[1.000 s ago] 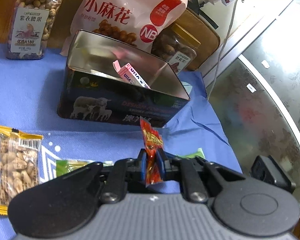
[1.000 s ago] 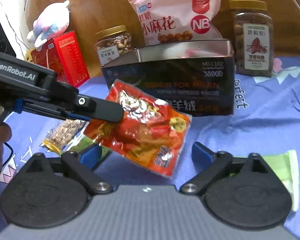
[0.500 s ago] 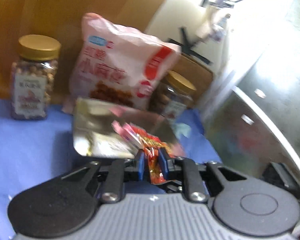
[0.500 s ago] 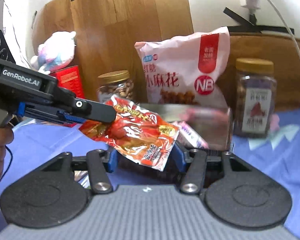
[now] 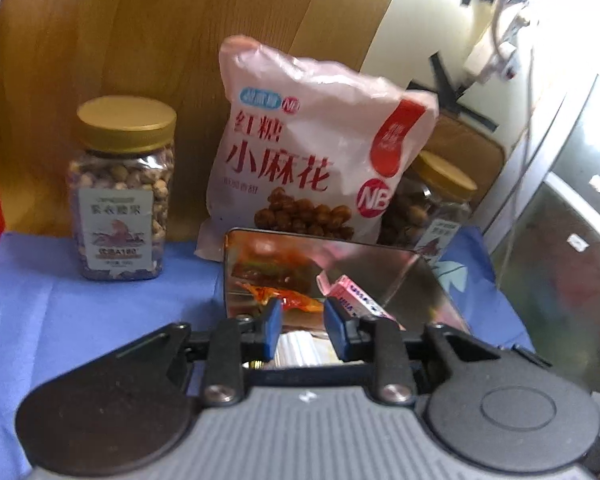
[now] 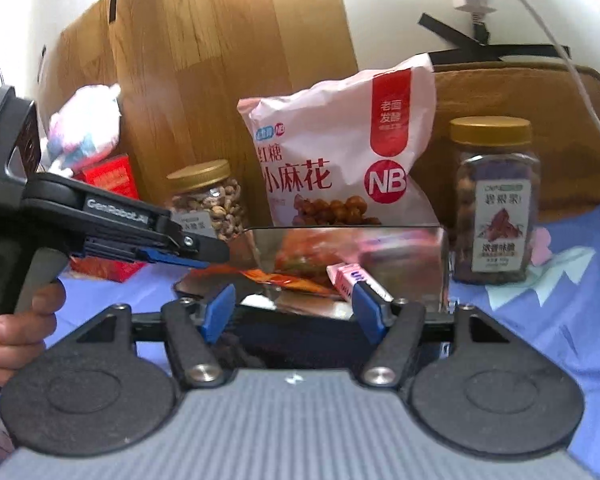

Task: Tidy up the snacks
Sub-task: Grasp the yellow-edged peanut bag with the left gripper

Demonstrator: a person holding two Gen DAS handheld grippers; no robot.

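Your left hand-held gripper is opening, nothing pinched; the red snack packet seems to lie inside the metal tin beside a pink box; your right hand-held gripper is widening, empty; withdraw low and you could clip the tin's rim, shifting it.

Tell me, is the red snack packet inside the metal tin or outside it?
Inside. The red snack packet lies in the open metal tin, beside a pink box; the left gripper holds nothing, its jaws opening.
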